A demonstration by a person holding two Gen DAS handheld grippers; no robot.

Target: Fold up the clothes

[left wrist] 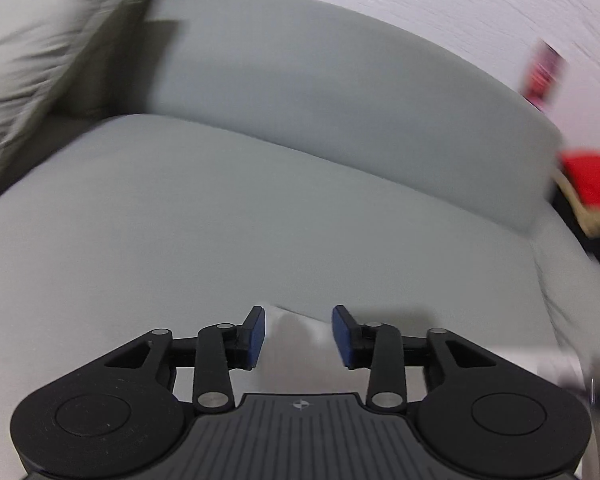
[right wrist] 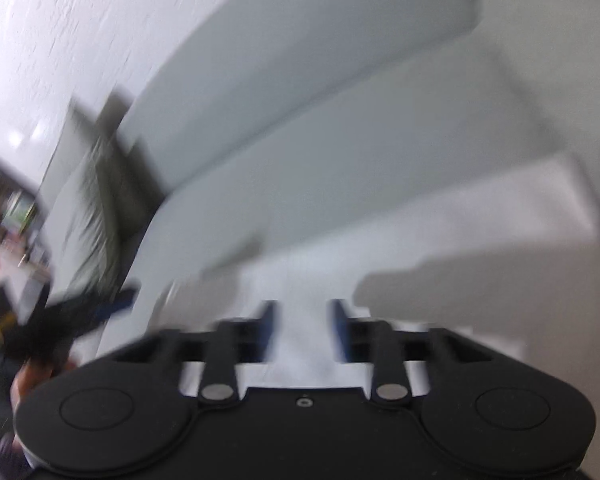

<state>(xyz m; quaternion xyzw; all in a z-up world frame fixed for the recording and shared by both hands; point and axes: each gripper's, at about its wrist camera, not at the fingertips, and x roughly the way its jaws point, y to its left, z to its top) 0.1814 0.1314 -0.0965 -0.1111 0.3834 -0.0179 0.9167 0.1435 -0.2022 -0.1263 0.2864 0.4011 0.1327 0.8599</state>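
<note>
White garment, spread across the seat of the grey sofa, near the seat's front edge, laid flat there presumably so that edges can be lifted and turned over. Shows one pale corner in the left wrist view, low on that same seat.

Left gripper, above that corner at the sofa's front: jaws moderately apart, blue pads clear of the fabric, nothing held. Reads as poised over an edge, either to take it or fresh off it.

Right gripper, tilted down over the sofa seat, narrower in its gap, a band of white cloth running up between the blue pads. Too blurred to tell whether pinched or merely straddled.

Beyond the garment: seat bare up to the sofa back, likely kept so as folding room. Ribbed pale cushion propped at one end of the sofa, something red past the other end, white wall behind the sofa back.
</note>
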